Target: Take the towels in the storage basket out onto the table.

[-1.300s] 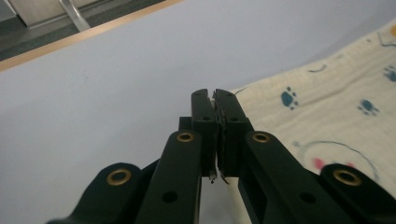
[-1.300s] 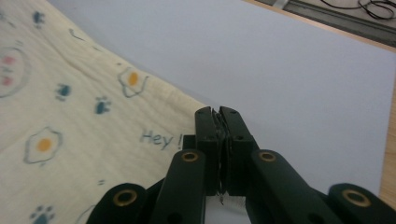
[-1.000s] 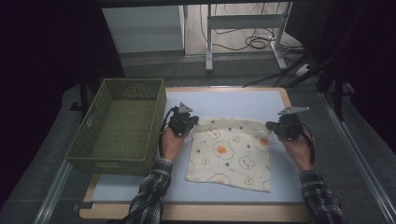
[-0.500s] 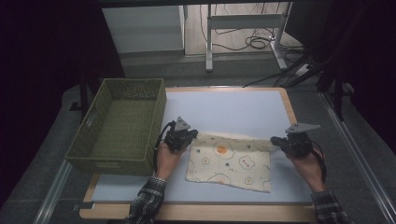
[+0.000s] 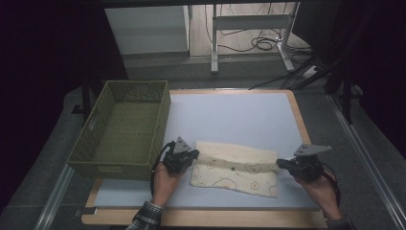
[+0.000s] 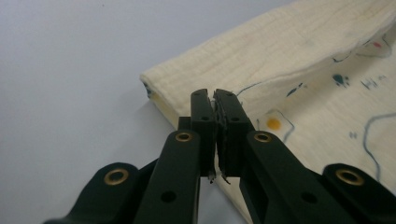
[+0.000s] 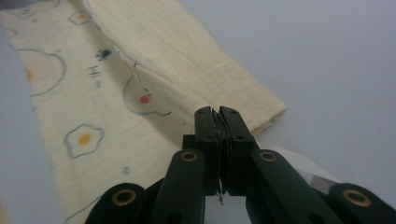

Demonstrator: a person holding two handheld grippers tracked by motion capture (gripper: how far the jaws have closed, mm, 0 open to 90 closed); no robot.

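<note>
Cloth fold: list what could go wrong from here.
1. Both tongs, left and right, pinch only the corners of the cloth; a corner may slip out and the folded flap fall open.
2. The folded edge already looks uneven along its length, so the fold may land crooked.
3. The left hand works close to the green basket and could knock it.

Probably lab: rig frame (image 5: 249,28), cables (image 5: 258,44)

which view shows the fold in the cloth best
The high view: it takes in the whole cloth, with its far edge folded over toward the person in a pale band running from the left gripper to the right gripper. Each gripper view shows one folded end close up beyond shut jaws.
</note>
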